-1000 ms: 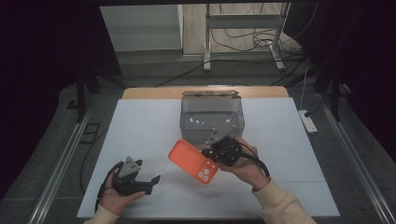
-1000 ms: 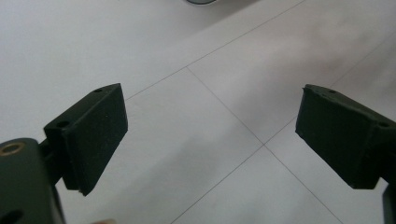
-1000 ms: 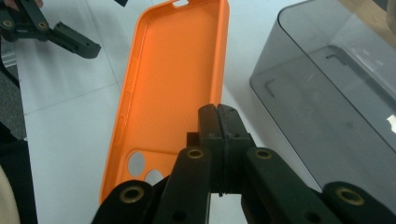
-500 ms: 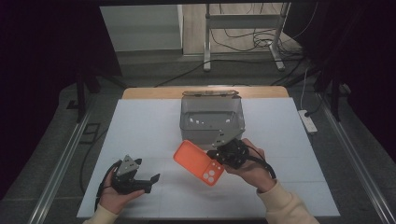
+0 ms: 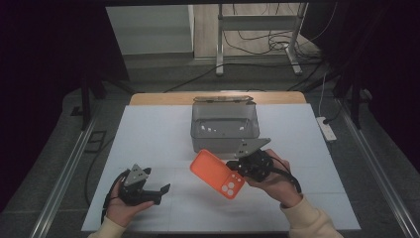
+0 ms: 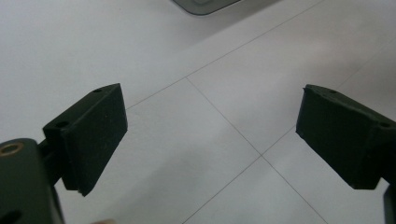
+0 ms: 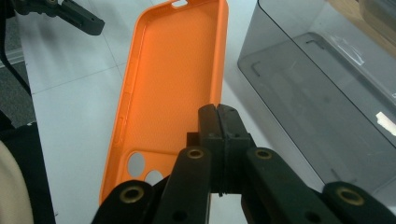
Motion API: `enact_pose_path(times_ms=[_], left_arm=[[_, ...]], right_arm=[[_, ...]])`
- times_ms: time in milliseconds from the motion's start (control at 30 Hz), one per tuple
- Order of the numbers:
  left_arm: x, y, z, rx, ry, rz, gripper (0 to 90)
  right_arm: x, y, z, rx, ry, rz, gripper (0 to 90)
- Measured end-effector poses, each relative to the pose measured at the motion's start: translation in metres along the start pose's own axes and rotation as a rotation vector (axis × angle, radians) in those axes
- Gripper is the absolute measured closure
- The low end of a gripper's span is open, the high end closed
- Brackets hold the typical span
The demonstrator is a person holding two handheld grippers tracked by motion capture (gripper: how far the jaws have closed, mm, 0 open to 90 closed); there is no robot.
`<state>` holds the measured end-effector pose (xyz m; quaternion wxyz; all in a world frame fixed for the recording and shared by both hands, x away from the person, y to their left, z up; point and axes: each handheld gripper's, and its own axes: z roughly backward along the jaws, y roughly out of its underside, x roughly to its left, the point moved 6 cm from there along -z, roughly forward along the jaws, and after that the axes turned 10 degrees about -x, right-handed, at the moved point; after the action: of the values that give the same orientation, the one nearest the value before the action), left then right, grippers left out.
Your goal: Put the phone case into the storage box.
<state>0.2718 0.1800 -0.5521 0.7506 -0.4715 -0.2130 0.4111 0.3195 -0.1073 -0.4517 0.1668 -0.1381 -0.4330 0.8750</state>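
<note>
An orange phone case hangs tilted just above the white table, in front of a grey see-through bin. My right gripper is shut on the case's edge near the camera holes. In the right gripper view the closed jaws pinch the rim of the orange case, whose hollow inside faces the camera, with the bin to its right. My left gripper rests low at the table's front left, open. Its jaws stand wide apart with nothing between them.
The bin stands at the table's far middle, with a wooden strip behind it. A power strip lies off the table's right edge. Metal rails run along both sides. A corner of the bin shows in the left gripper view.
My right hand has carried the orange case a little to the right, closer to the bin's front. The left hand has kept still.
</note>
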Motion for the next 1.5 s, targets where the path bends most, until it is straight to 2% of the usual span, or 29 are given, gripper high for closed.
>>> enact_pose_path(times_ms=[933,1500], left_arm=[[0.0,-0.002,0.0,-0.002,0.002,0.002,9.5],[-0.002,-0.003,-0.001,-0.001,0.01,0.002,9.8]], right_arm=[[-0.007,0.023,0.015,0.012,0.032,-0.043,89.7],[-0.007,0.031,0.023,0.013,0.035,-0.045,89.7]])
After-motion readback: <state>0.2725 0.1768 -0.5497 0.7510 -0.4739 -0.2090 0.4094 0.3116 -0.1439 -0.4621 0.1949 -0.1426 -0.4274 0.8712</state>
